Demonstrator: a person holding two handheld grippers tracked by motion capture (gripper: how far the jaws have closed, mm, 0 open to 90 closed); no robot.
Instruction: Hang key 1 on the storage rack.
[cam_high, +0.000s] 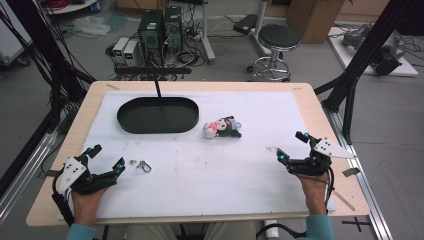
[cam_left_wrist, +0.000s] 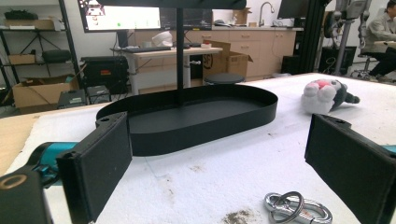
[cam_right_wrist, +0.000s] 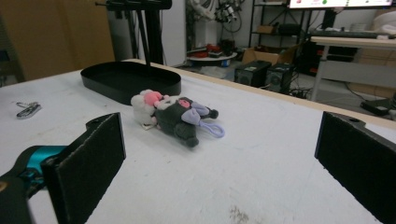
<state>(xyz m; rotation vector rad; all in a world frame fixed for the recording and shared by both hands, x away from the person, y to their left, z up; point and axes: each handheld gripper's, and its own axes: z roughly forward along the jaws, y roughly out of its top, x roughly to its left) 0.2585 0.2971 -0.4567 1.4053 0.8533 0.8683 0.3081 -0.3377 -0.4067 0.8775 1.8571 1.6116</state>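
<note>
While no writing shows, carabiner lies unmarked.

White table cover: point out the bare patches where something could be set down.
The widest bare patch on the white table cover lies between the left gripper and right gripper, below the small plush toy. It is crowded around the black oval tray and the silver metal carabiner.

Right gripper fingers wide apart; plush toy lies ahead on worktop, black tray behind.
</note>
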